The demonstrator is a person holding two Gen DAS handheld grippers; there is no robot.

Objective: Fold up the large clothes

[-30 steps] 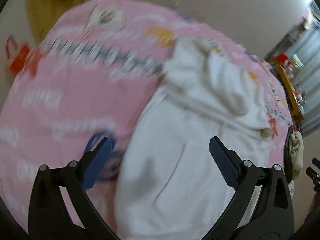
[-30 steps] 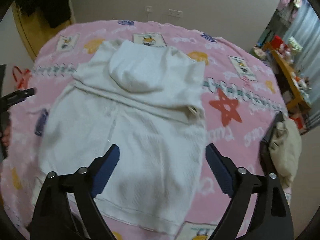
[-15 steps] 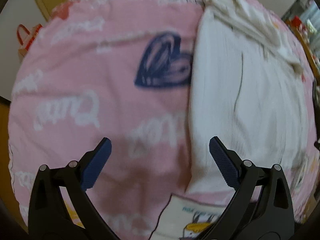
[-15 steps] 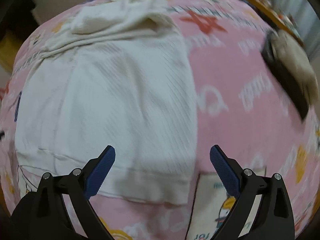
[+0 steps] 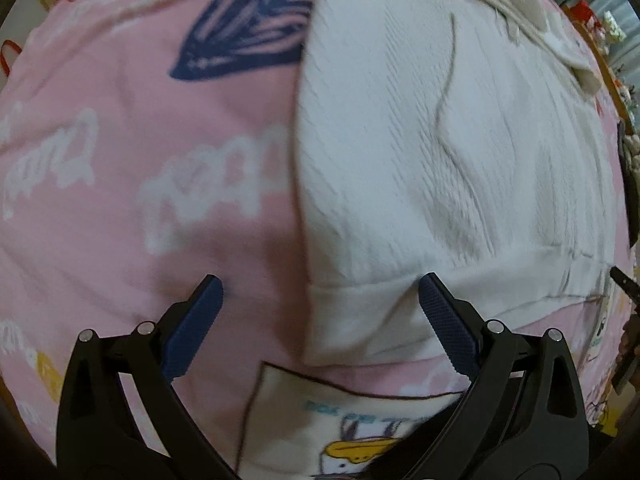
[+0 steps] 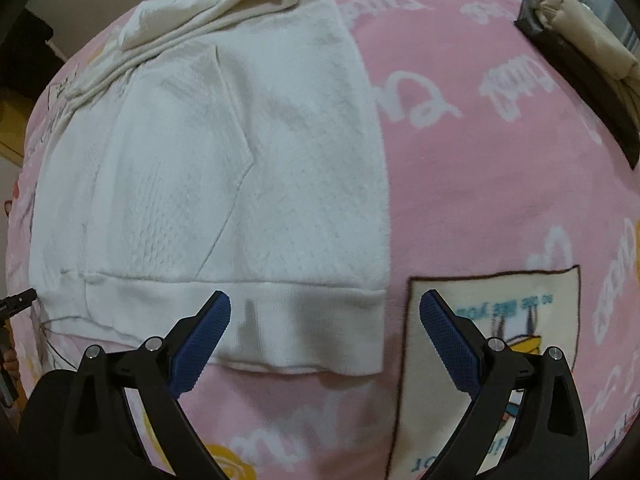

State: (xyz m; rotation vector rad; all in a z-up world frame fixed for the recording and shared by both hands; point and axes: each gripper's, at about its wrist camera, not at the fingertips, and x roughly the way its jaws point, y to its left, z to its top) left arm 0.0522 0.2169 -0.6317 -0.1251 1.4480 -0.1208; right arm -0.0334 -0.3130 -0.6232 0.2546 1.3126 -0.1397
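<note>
A white hooded sweatshirt (image 6: 224,168) lies flat on a pink bed cover (image 6: 480,168), its sleeves and hood folded in at the far end. It also shows in the left wrist view (image 5: 460,152). My left gripper (image 5: 320,296) is open, low over the hem's near left corner, which lies between its jaws. My right gripper (image 6: 324,312) is open, low over the hem's near right corner (image 6: 360,320).
The pink bed cover (image 5: 120,160) has printed hearts, stars and cartoon patches. A beige cloth on a dark board (image 6: 580,32) lies at the bed's far right. The other gripper's tip (image 6: 16,304) shows at the left edge.
Both grippers have dropped down and closer to the sweatshirt's hem corners. Both stay open. The garment has not moved.
</note>
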